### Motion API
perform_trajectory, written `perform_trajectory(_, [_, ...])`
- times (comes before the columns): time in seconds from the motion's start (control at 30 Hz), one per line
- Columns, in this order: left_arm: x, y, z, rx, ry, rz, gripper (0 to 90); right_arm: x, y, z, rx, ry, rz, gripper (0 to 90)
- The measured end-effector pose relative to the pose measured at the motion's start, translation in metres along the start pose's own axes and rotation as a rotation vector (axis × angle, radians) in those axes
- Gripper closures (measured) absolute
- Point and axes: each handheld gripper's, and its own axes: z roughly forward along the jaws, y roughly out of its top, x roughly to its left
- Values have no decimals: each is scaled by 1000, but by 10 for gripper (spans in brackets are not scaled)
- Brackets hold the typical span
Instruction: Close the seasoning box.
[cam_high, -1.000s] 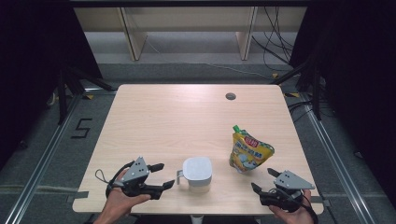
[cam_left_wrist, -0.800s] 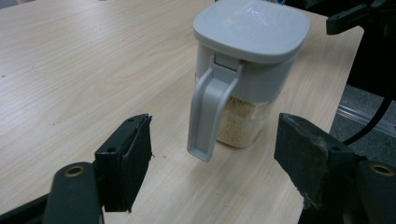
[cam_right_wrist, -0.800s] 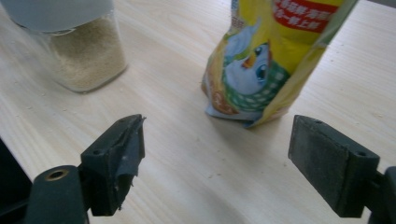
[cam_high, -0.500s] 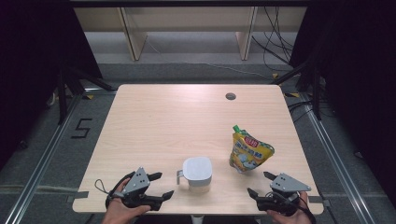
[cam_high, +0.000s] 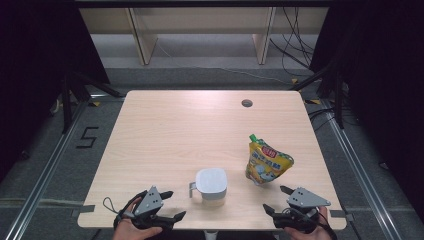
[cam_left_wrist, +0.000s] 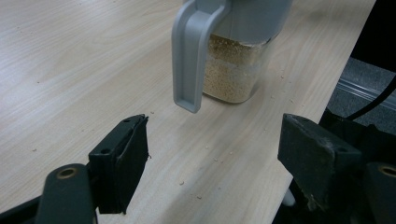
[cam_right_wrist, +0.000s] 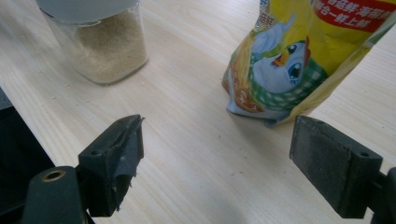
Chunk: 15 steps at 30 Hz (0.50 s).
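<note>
Both grippers wide apart, holding nothing, at near table (cam_high: 165, 125) edge.

L gripper (cam_high: 169, 206): my jaws have just been opening, nothing btwn them; grain jar (cam_high: 211, 184) sits just ahead, handle (cam_left_wrist: 189, 56) toward me, no contact. Since a sec ago L hand has pulled back toward the edge. R gripper (cam_high: 278, 199): agape, yellow pouch (cam_high: 267, 164) near, untouched. Jar top cut off in gripper views.
</note>
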Motion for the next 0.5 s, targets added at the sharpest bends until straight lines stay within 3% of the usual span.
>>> perform_trajectory(0.03, [0, 0, -1, 13, 9, 9, 237, -2, 0, 1, -6, -4, -38, 185])
perform_trajectory(0.1, [0, 0, -1, 20, 0, 6, 235, -2, 0, 2, 8, 34, -29, 186])
perform_trajectory(0.13, [-2, -1, -1, 9, 3, -3, 234, -1, 0, 2, -1, 15, -39, 186])
perform_trajectory(0.17, [-2, -1, -1, 15, 6, -3, 234, 2, -1, 1, 10, 3, -12, 186])
perform_trajectory(0.23, [-2, -2, -1, 12, 15, 16, 234, 0, -1, 2, 10, 9, -40, 186])
perform_trajectory(0.3, [-3, -2, 0, -2, 7, -5, 234, 2, -1, 2, 21, 22, -22, 186])
perform_trajectory(0.33, [-4, -2, 1, -3, 2, -19, 234, 0, -1, 3, 16, 11, -47, 186])
perform_trajectory(0.5, [-3, -2, 1, -1, 6, -16, 234, 0, -2, 4, 25, 13, -50, 188])
